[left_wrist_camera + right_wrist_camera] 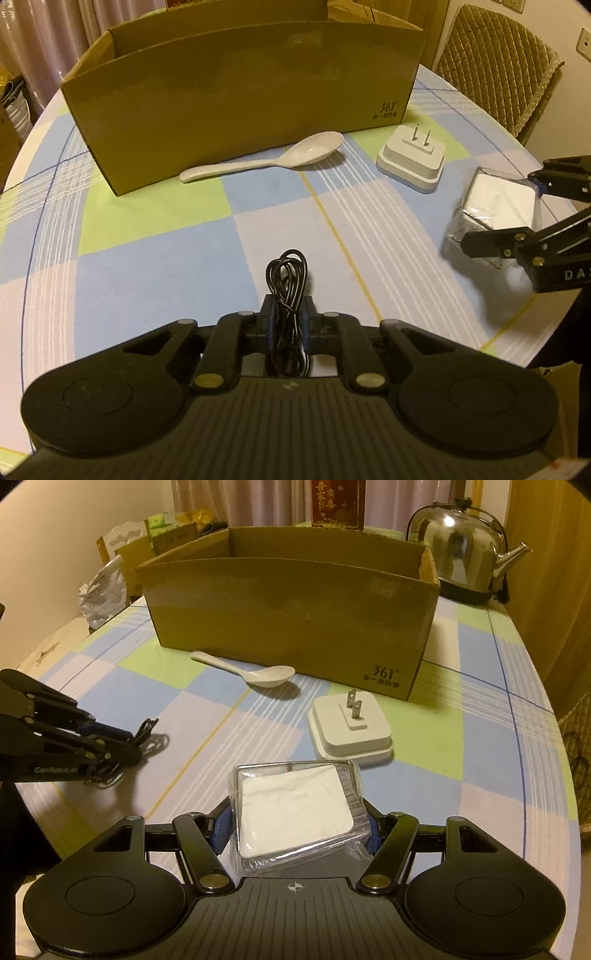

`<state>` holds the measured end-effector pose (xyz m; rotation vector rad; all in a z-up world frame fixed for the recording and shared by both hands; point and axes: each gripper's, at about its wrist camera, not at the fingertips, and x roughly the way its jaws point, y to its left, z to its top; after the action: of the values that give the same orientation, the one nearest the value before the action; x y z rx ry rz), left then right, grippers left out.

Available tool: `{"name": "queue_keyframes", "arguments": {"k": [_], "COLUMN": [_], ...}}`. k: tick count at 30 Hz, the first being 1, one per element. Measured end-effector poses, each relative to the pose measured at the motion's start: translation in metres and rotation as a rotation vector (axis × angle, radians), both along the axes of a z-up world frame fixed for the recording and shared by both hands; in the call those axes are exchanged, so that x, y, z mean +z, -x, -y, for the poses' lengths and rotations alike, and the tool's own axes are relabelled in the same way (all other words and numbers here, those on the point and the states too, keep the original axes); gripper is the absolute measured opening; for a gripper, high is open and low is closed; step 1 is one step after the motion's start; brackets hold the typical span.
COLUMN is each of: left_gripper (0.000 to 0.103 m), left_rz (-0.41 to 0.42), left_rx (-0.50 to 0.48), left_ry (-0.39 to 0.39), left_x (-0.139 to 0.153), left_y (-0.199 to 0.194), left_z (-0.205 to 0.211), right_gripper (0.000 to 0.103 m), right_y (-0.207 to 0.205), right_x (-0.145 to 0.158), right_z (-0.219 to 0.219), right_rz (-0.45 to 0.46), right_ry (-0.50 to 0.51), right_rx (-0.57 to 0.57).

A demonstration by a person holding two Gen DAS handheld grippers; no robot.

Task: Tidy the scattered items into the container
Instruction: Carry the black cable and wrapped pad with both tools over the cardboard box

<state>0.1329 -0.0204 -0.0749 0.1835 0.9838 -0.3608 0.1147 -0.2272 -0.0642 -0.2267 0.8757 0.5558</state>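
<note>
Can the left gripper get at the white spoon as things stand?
Probably not yet: the left gripper is shut on the black cable. The cloth between it and the spoon looks bare, so the way seems free once the cable is dropped.

A steel kettle point(463, 546) is standing at the far right corner of the worktop point(491, 738), its spout pointing right. A red printed carton point(338, 504) is rising at the far edge. Along the far left edge a crumpled white bag point(101, 592) is lying beside some small cartons point(173, 531). Off the worktop's right side a chair with a quilted cover point(495, 62) is standing, and curtains point(44, 33) are hanging beyond the far left.
</note>
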Motion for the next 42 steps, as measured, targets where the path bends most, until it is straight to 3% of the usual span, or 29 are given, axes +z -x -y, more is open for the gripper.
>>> {"name": "queue_keyframes", "arguments": {"k": [25, 42], "left_gripper": [0.010, 0.010], "left_rz": [0.071, 0.093], "left_rx": [0.028, 0.025], "left_ry": [0.043, 0.055], "left_x": [0.052, 0.065], "left_y": [0.034, 0.048], "left_z": [-0.002, 0.002], "right_gripper": [0.063, 0.063], "right_y": [0.023, 0.035], "right_x": [0.055, 0.065], "right_z": [0.001, 0.009], "right_rz": [0.121, 0.140], "right_ry": [-0.036, -0.050], "right_rx": [-0.032, -0.051]}}
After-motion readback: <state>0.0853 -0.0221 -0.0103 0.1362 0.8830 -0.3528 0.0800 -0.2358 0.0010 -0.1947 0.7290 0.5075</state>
